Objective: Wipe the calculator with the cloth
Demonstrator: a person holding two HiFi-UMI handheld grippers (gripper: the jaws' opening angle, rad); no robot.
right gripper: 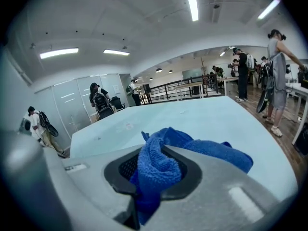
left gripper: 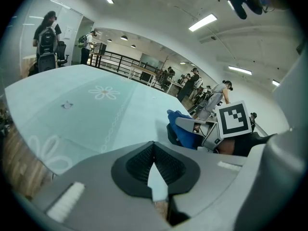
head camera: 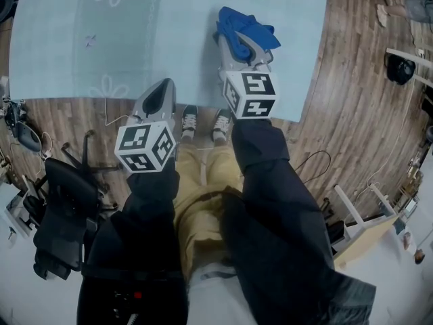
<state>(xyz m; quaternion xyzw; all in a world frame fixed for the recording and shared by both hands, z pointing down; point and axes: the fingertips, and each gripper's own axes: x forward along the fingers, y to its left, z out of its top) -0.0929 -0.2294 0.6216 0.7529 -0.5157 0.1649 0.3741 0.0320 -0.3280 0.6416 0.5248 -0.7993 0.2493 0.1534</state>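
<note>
**While the right gripper (head camera: 238, 45) bites the blue cloth (head camera: 249, 27), the left gripper (head camera: 164, 87) holds nothing**

Seen from the head, both grippers are over the near edge of the pale blue table (head camera: 81, 39). The right one reaches farther in. The cloth bunches up at its tip, so its jaws are hard to see here. The left one is nearer, with its jaws pressed together. Dark sleeves cover both arms. One shoe (head camera: 189, 122) and its pair peek out by the table edge.

In the left gripper view, the black pads (left gripper: 134, 165) meet at the tip with nothing between them. Off to the right, the other gripper's marker cube (left gripper: 233, 119) and a bit of cloth show. The rest is cut off.

In the right gripper view, the jaws squeeze a fold of cloth, which hides the middle of the pads. The loose end flops over the right jaw.
</note>
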